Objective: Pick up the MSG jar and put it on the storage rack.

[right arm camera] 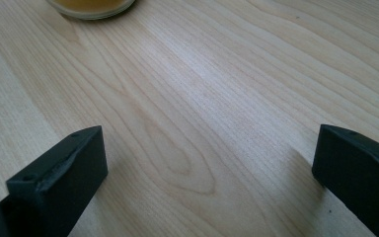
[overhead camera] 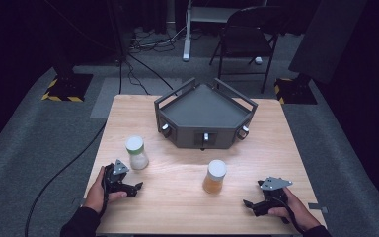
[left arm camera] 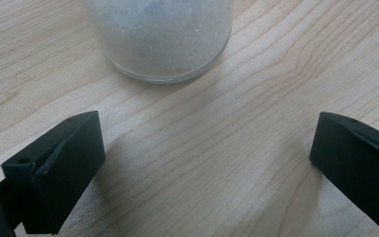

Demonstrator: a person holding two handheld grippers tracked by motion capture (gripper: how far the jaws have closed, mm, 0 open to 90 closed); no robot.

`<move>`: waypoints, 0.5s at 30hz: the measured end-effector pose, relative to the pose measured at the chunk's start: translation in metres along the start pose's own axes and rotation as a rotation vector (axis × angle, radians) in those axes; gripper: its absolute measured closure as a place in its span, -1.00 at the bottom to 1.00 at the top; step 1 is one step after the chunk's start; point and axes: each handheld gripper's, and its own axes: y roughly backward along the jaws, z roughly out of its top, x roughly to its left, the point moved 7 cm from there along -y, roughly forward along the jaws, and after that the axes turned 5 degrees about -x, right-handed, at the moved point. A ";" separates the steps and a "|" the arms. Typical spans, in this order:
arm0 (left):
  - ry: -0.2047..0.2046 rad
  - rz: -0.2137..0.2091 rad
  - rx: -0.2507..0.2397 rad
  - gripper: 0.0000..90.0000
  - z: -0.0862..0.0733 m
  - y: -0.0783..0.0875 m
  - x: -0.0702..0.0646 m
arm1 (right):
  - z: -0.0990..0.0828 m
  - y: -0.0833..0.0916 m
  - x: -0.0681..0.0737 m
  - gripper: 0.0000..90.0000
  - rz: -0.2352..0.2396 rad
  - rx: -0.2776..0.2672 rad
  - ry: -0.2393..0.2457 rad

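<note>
On the left of the wooden table (overhead camera: pixel 177 197), the left gripper (overhead camera: pixel 137 187) rests low on the boards in the person's left hand (overhead camera: pixel 96 195), its jaws spread wide with nothing between them. Just beyond its tips stands the jar of white grains (overhead camera: pixel 136 153) (pale lid on, upright), near but apart from the jaws; in the left gripper view the white jar's base (left arm camera: pixel 164 39) sits ahead of the gap. Behind, toward the far edge, is a dark grey tray (overhead camera: pixel 205 106). Right of centre stands the jar of amber stuff (overhead camera: pixel 214 177), also upright and lidded. Farther right, the right gripper (overhead camera: pixel 246 203), held in the right hand (overhead camera: pixel 291 210), lies with its jaws fully parted and empty, well short of the amber jar (right arm camera: pixel 91 7).
</note>
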 end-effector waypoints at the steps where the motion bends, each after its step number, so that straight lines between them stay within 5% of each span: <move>1: -0.001 0.000 0.000 -0.99 0.000 0.000 0.000 | 0.000 0.000 0.000 -1.00 0.000 0.000 0.000; 15: -0.006 -0.001 -0.003 -0.99 0.000 0.000 0.000 | 0.000 0.000 0.000 -1.00 0.000 0.000 0.000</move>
